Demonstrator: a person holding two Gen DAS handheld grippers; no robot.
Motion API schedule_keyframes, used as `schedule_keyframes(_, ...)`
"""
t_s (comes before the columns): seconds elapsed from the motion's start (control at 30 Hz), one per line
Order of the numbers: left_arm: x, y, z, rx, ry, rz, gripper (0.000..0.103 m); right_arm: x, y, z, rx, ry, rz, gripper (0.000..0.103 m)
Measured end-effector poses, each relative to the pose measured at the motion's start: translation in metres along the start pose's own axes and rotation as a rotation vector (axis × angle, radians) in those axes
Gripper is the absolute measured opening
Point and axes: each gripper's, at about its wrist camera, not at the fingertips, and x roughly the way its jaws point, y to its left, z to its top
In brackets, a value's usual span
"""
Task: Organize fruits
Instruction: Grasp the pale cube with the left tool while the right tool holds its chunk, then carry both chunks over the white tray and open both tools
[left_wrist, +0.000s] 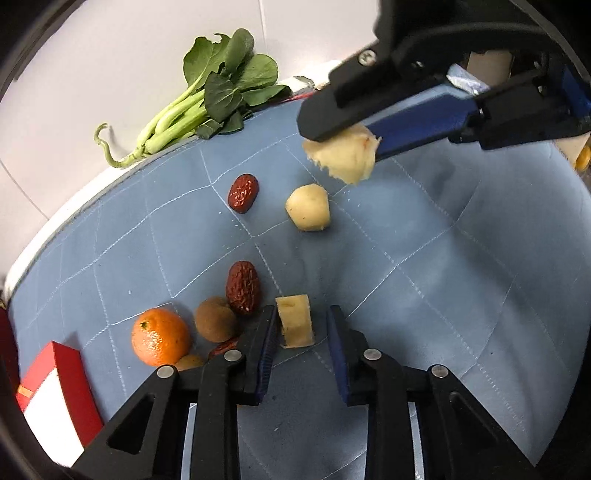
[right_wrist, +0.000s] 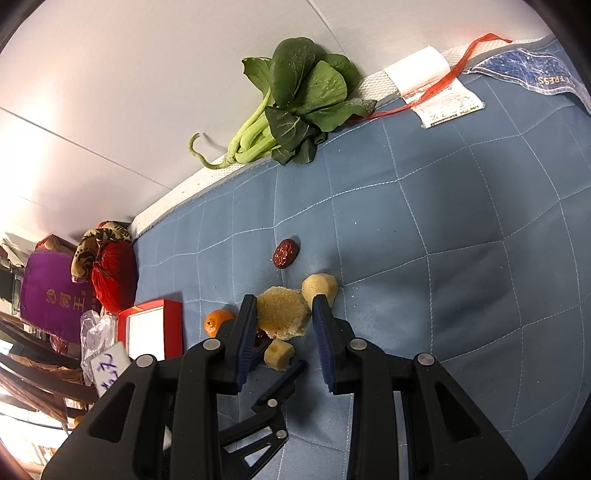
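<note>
Orange (left_wrist: 161, 336): lay on the blue mattress (left_wrist: 443, 258), far left.
Left gripper (left_wrist: 301, 328): jaws released, a pale fruit chunk (left_wrist: 295, 320) between them on the mattress.
Right gripper (right_wrist: 283, 314): jaws clenched on a peeled piece (right_wrist: 282, 312), lifted.

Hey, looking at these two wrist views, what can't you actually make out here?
- Left wrist view: a brown fruit and a red date near the orange are partly hidden behind the left gripper.
- Left wrist view: the red box is cut off by the lens edge.
- Right wrist view: the held pale chunk hides what lies beneath it.
- Right wrist view: the paper label print is too small to read.
</note>
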Motion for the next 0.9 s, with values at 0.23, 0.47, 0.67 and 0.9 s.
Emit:
schedule_keyframes(0.23,0.0,0.014,-0.001,-0.063,-0.002,-0.011,0.018,0.002,0.003,-0.001,-0.015,0.013,0.0,0.028)
schedule_keyframes(0.47,-0.05,0.018,-0.017,-0.083,-0.048,0.03,0.017,0.012,0.014,-0.007,-0.031,0.059,0.072,0.028)
schedule_keyframes(0.67,-0.113,0.056,-0.056,-0.223,-0.061,0.188,0.017,0.027,0.046,-0.024,-0.105,0.115,0.172,0.028)
schedule_keyframes(0.9,-0.159,0.121,-0.144,-0.557,0.018,0.483,0.017,0.06,0.115,-0.076,-0.315,0.201,0.264,0.028)
